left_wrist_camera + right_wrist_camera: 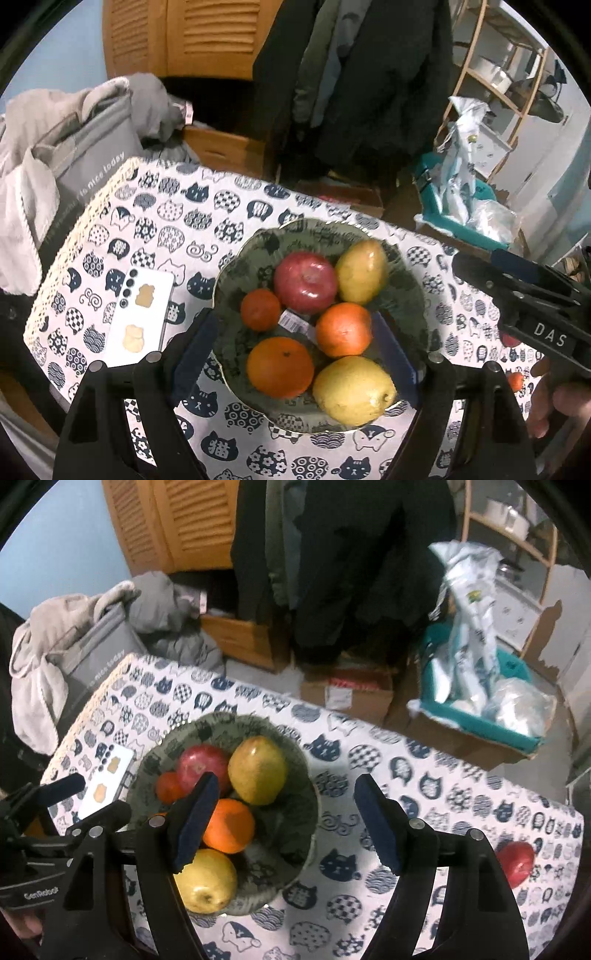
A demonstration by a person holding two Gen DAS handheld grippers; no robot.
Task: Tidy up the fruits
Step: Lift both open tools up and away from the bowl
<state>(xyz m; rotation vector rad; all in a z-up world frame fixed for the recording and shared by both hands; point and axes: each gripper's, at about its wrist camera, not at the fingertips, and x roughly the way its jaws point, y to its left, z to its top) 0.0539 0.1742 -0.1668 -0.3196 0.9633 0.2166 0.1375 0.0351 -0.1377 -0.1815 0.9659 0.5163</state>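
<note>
- We see the bowl (413, 295) on the cat-print cloth (166, 221), holding six fruits: a red apple (306, 282), two pears (362, 271) and three oranges (279, 366).
- The far pear touches the apple; the near pear (354, 390) lies at the bowl's front edge, beside the largest orange.
- A barcode label (295, 323) shows on the bowl floor between the fruits.
- We judge the task nearly done: most fruit is gathered in the bowl.
- What is left, as far as we can see, is a second red apple (517, 862) loose on the cloth, well apart from the bowl on its right. In the left wrist view a small orange-red thing (515, 381) also sits near the cloth's right edge; we cannot tell what it is.
- Our left gripper (295, 358) hovers over the bowl with jaws spread wide and nothing between them; the oranges and the near pear lie in the gap below.
- Our right gripper (291, 819) is likewise wide apart and empty. Its left finger (194, 819) overlaps the fruit in view, and its gap frames the bowl's right rim and bare cloth.
- The loose apple lies outside the right jaws, off to their right, so we judge the right gripper is the nearer one to fetch it.
- A phone (142, 314) lies flat just left of the bowl.
</note>
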